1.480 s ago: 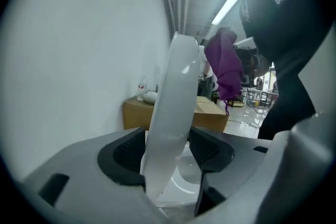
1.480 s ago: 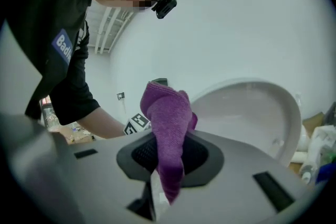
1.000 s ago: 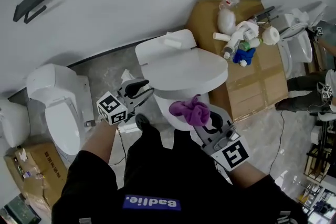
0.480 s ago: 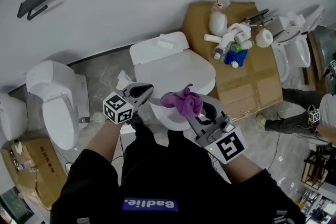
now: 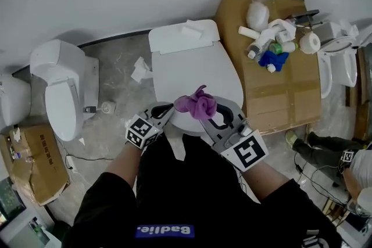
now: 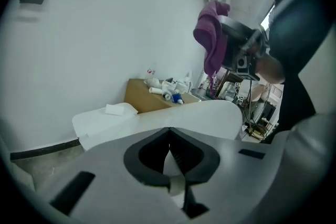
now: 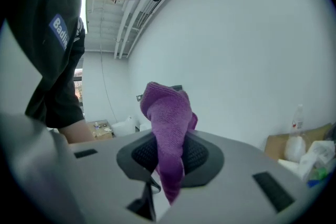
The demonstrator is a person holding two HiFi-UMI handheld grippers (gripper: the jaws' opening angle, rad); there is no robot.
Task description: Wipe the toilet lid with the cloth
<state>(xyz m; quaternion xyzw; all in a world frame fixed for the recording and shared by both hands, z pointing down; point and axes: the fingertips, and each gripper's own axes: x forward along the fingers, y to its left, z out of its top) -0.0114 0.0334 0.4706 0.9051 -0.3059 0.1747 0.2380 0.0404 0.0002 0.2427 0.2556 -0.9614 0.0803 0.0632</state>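
The white toilet's closed lid [image 5: 195, 72] fills the middle of the head view. My right gripper [image 5: 204, 112] is shut on a bunched purple cloth [image 5: 197, 104], which hangs just above the lid's front part. In the right gripper view the cloth [image 7: 168, 128] stands up between the black pads [image 7: 197, 155]. My left gripper [image 5: 165, 108] sits at the lid's front left edge, shut with nothing in it. In the left gripper view its jaws [image 6: 169, 136] meet over the white lid [image 6: 215, 113], and the cloth [image 6: 210, 42] shows at the upper right.
A folded white tissue [image 5: 192, 29] lies on the tank. A cardboard box [image 5: 290, 90] with several bottles stands to the right, another toilet [image 5: 61, 96] to the left. Crumpled paper [image 5: 141, 69] lies on the floor between them. A further toilet [image 5: 337, 58] stands at the far right.
My left gripper's jaws went from open to shut, and it dropped toward the lid's front left edge. The right gripper with the cloth moved a little, over the lid's front.
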